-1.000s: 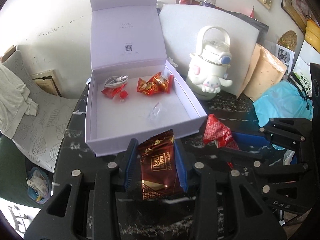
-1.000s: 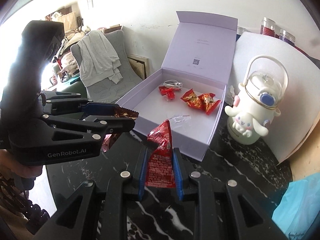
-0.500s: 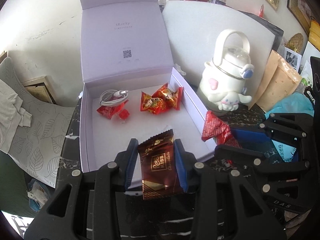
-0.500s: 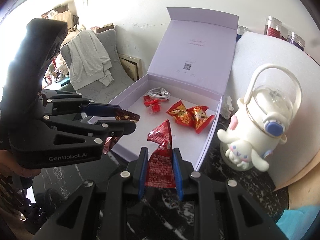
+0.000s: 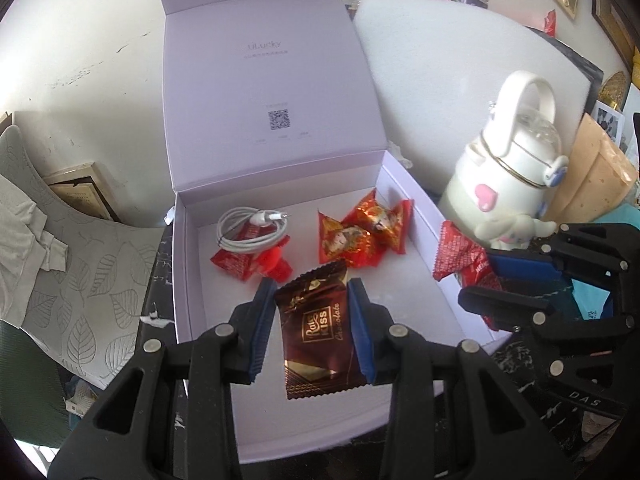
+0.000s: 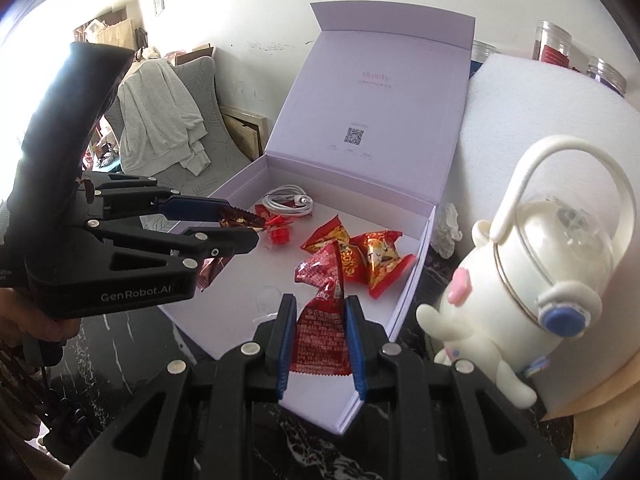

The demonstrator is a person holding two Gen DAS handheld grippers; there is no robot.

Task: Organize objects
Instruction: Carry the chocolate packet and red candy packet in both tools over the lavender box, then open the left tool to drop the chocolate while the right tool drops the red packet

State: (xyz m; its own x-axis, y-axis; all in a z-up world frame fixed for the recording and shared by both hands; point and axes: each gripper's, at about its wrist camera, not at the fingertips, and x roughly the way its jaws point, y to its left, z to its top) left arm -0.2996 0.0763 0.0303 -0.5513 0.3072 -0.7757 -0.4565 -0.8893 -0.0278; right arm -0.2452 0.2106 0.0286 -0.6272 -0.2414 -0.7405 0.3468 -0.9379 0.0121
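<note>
An open lilac gift box lies on the black marble table with its lid upright. Inside lie a coiled white cable, small red candies and two red-gold snack packets. My left gripper is shut on a brown chocolate wafer packet, held above the box floor. My right gripper is shut on a red snack packet, over the box's right wall.
A white cartoon-dog bottle stands just right of the box, before a white foam board. Jars sit behind it. A grey leaf-pattern chair with a garment is at the left. A tan pouch leans far right.
Both grippers have moved forward from in front of the box to above it, each carrying its packet. The box and bottle look larger and nearer.
</note>
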